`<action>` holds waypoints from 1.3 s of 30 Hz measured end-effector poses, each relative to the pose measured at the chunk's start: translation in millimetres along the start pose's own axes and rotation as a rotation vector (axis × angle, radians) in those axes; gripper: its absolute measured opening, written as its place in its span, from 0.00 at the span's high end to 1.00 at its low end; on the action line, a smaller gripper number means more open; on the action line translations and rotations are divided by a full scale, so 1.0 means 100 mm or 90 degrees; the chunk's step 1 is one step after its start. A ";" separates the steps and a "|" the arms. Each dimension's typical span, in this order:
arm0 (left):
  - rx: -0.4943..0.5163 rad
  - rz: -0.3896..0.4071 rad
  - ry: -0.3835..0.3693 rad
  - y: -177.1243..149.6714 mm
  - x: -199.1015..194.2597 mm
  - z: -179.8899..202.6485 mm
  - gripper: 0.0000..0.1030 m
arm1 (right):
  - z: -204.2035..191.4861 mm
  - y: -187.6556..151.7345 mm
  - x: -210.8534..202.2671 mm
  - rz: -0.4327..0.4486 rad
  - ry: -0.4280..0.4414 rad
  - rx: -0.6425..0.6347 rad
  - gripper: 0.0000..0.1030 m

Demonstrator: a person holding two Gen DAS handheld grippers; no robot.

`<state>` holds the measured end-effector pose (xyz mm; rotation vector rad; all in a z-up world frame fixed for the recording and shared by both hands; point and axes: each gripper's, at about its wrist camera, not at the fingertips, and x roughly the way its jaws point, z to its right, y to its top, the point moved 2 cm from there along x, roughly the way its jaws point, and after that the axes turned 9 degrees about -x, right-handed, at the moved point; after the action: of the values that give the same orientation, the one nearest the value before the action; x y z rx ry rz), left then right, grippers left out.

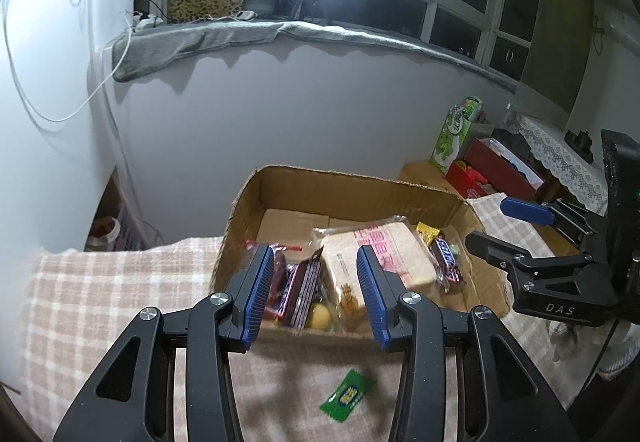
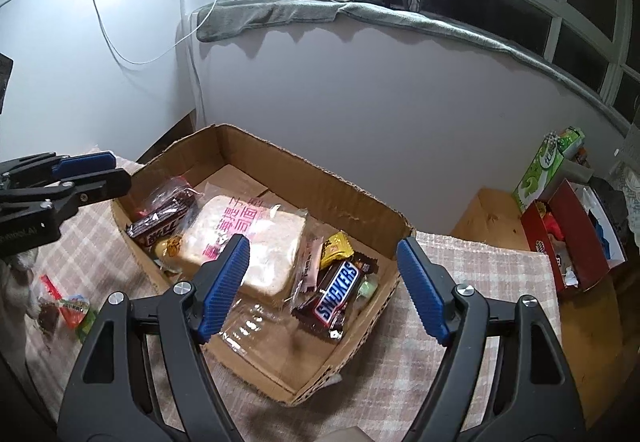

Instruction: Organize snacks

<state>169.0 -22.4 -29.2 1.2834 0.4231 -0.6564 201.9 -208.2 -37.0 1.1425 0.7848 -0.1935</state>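
Checked tablecloth is carrying the cardboard box; both grippers, left and right, are hovering wide and empty, collecting stray snacks like the green packet.

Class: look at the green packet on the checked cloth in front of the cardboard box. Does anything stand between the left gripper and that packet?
Nothing visible does. The green packet lies alone on the cloth, below the open left gripper, which is empty. The cardboard box sits beyond the packet, not in the way.
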 end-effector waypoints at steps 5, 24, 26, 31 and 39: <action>-0.008 0.020 0.005 -0.13 -0.20 -0.13 0.59 | -0.09 -0.10 -0.18 0.035 0.008 -0.006 0.24; -0.057 0.008 0.043 -0.87 -0.84 -0.72 0.45 | -0.84 -0.33 -0.20 -0.004 0.148 -0.087 0.16; -0.059 -0.007 0.054 -1.00 -0.83 -0.78 0.45 | -0.90 -0.36 -0.14 -0.022 0.166 -0.094 0.16; -0.095 -0.033 0.051 -1.27 -0.76 -0.90 0.45 | -0.95 -0.38 -0.09 -0.026 0.148 -0.108 0.20; -0.084 -0.026 0.049 -1.36 -0.83 -0.88 0.45 | -0.99 -0.28 -0.28 0.021 0.153 -0.135 0.24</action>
<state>23.6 61.1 -98.9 1.1805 0.5481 -0.6042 121.8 -141.2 -58.5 0.9869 0.9744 0.0553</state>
